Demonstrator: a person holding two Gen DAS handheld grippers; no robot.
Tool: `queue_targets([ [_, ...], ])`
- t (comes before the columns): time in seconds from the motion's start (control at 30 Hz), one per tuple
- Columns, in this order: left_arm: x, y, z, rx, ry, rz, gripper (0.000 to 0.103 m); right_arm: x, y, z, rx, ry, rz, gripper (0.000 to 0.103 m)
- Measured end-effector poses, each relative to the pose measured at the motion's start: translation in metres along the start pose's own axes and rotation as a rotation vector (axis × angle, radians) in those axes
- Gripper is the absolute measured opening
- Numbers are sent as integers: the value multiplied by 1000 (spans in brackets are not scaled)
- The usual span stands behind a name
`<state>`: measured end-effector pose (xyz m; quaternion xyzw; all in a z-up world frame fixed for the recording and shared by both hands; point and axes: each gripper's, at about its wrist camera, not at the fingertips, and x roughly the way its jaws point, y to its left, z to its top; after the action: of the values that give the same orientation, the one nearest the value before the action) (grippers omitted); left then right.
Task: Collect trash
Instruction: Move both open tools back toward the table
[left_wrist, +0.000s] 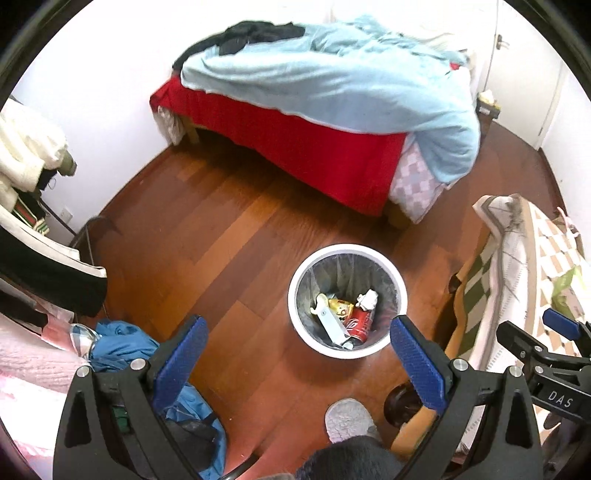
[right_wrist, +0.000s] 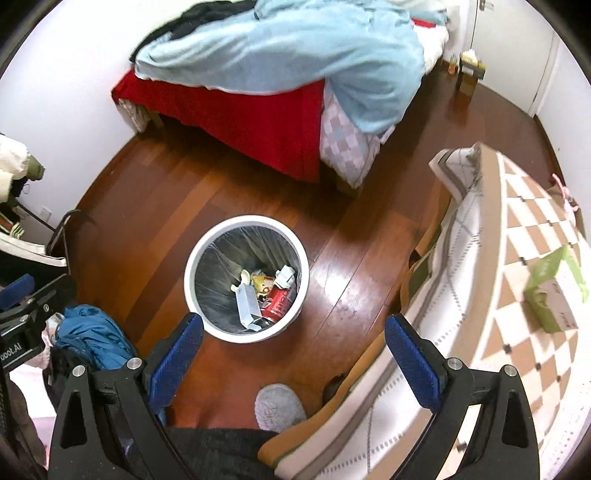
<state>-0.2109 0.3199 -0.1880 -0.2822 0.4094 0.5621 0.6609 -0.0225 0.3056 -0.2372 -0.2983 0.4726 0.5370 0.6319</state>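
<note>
A round white trash bin (left_wrist: 397, 291) (right_wrist: 192, 266) with a clear liner stands on the wooden floor. Inside it lie a red can (left_wrist: 360, 321) (right_wrist: 277, 301), a white carton (left_wrist: 332, 325) (right_wrist: 246, 302), a yellow wrapper (left_wrist: 341, 306) and crumpled white paper (left_wrist: 367, 298) (right_wrist: 285, 275). My left gripper (left_wrist: 299, 362) hangs open above and just short of the bin, nothing between its blue pads. My right gripper (right_wrist: 293, 358) is also open and empty, held above the bin's near side. A green and white box (right_wrist: 554, 291) rests on the checkered cover at the right.
A bed (left_wrist: 325, 110) (right_wrist: 266, 74) with a red skirt and light blue blanket fills the back. A checkered cloth-covered table (right_wrist: 480, 295) (left_wrist: 517, 266) stands at the right. Blue clothing (left_wrist: 122, 339) (right_wrist: 88, 336) is piled at the left. A grey slipper (left_wrist: 349, 419) (right_wrist: 279, 406) is underfoot.
</note>
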Motion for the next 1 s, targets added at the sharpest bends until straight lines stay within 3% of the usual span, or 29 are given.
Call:
queue_targets([
  [0.27,-62,-14,-17,30,-87,1,101,-76,-10,-32,46,-91,67,100],
  [0.47,-71,-61,-34,75,-86,-61,101,-125,-42,-56,147,-147,122,100],
  [0.6,-42,-124,-54,138,-6,-119,101,-144,-95,-83,267,-159,92,100],
  [0.87,16,-249,-96,299,137,-146,101,-108,-254,-149,525,-37,-145,99],
  [0.9,25,-264,-101,316,162,-145,101,-99,-276,-158,560,-17,-161,97],
  [0.97,34,-282,-105,341,178,-139,101,-84,-304,-166,603,10,-163,72],
  [1.0,38,-288,-107,353,183,-135,101,-75,-317,-169,624,25,-155,71],
])
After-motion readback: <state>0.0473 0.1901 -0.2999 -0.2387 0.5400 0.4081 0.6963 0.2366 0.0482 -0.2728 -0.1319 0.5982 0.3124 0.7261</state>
